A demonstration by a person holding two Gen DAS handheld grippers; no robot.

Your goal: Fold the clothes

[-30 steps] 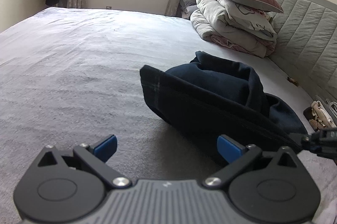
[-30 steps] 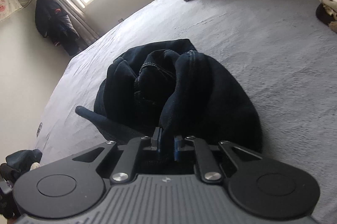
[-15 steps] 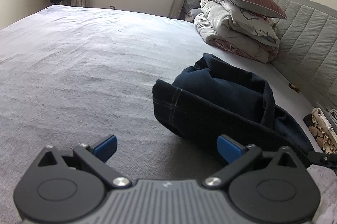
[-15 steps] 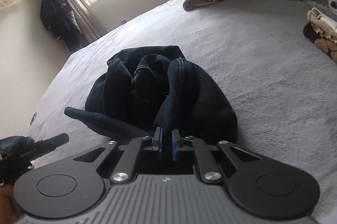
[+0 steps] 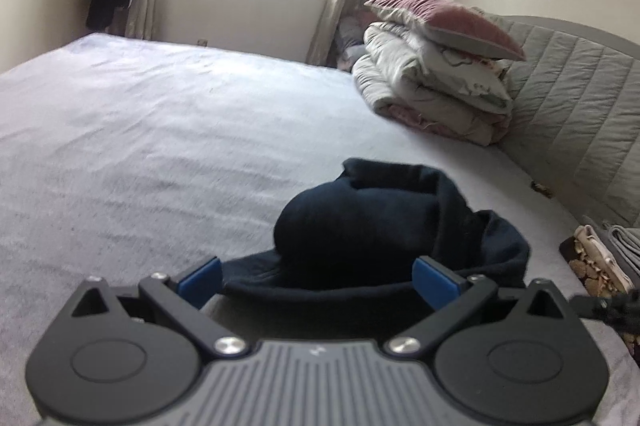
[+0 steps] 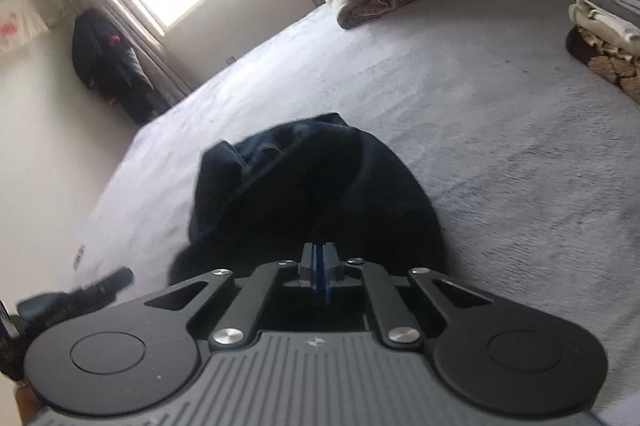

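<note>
Right claw (image 6: 320, 268): jaws nearly together and just starting to ease open; whether any cloth is pinched between them can't be made out
Left claw (image 5: 318, 278): spread wide, nothing gripped, though a floppy edge of cloth is draped between its blue pads (image 5: 434, 282)
Task's thing: crumpled dark navy denim jeans (image 6: 320, 193), heaped right in front of both claws on the grey bed cover (image 5: 140, 145)
Step in hand: looks like a hem or waistband being sorted out, nothing flattened yet
Next move: that edge probably needs to be clamped by the left claw, then the heap pulled out flat
</note>
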